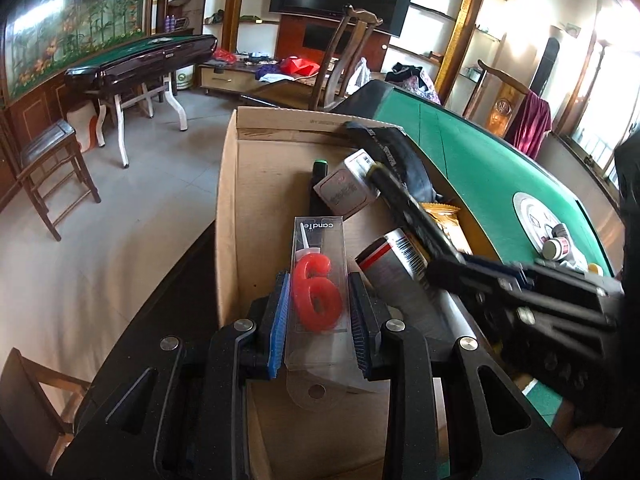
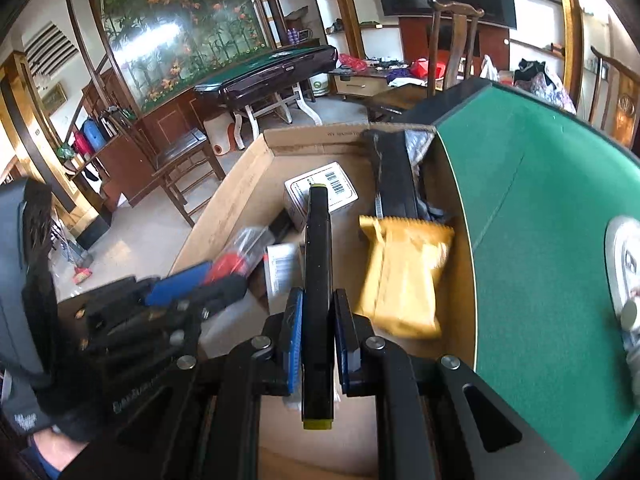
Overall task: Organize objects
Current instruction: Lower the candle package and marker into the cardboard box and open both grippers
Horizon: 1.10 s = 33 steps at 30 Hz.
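Your left claw (image 1: 318, 312) is clamped on a clear candle pack (image 1: 318, 280). Its two blue pads press the pack's long sides, spread only as wide as the pack itself. Inside sits a red number-6 candle (image 1: 316, 296). The pack's long axis runs straight ahead along your fingers toward 12 o'clock, its printed end farthest from you and its hang-tab end nearest you. You hold it above the open cardboard box (image 1: 228, 200).

Your right claw (image 2: 318, 336) is clamped on a black marker (image 2: 318, 280), the pads nearly together with only the barrel between them. The marker's long axis also runs toward 12 o'clock in the right wrist view. Both ends are yellow-green, one sticking out behind the pads toward you and the other reaching forward over the box.

In the box, a white carton (image 2: 324, 196) lies at 12 o'clock beyond the marker's tip. A yellow packet (image 2: 404, 276) lies at 2 o'clock by the right wall. A long black item (image 2: 394, 176) rests along that wall toward the far corner. A barcoded can (image 1: 394, 256) lies just right of the candle pack. The box stands beside the green bench (image 2: 540, 220).
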Available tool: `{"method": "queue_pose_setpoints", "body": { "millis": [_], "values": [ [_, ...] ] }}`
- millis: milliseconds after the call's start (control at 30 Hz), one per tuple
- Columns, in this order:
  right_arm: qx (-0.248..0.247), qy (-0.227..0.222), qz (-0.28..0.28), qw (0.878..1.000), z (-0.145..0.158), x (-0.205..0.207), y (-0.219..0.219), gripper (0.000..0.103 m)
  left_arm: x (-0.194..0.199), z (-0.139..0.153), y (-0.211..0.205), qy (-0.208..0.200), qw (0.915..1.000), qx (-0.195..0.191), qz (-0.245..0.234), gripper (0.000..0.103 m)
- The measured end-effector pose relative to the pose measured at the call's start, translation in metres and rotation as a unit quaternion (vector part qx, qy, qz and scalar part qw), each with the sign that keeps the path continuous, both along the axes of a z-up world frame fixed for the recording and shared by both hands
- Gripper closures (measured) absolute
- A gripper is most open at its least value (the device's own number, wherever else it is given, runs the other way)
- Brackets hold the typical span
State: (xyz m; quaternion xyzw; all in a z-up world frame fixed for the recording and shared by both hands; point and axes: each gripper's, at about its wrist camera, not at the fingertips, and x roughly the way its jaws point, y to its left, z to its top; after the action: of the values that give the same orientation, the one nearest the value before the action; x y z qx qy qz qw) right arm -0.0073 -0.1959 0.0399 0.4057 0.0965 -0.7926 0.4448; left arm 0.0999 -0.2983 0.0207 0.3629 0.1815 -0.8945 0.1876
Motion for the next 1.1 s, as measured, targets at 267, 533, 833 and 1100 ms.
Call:
{"method": "queue_pose_setpoints", "body": {
  "millis": [267,533,833,1100],
  "values": [
    [0.016,-0.009,-0.021,1.0,-0.01,-0.029,-0.027,0.09,0.001,-0.001,-0.003,0.001,1.0,0.002,0.002,0.075],
    [0.029,-0.027,-0.025,0.999,-0.015,-0.039,-0.036,0.09,-0.004,-0.001,-0.008,-0.003,0.9999,0.0,0.016,0.075],
    [0.01,-0.052,-0.018,0.998,-0.016,-0.036,-0.016,0.089,-0.002,-0.002,-0.009,-0.01,0.9996,0.002,0.027,0.074],
    [-0.003,-0.062,-0.017,0.998,-0.014,-0.025,-0.001,0.089,-0.003,0.001,-0.003,-0.02,0.9995,0.013,0.02,0.063]
  ]
}}
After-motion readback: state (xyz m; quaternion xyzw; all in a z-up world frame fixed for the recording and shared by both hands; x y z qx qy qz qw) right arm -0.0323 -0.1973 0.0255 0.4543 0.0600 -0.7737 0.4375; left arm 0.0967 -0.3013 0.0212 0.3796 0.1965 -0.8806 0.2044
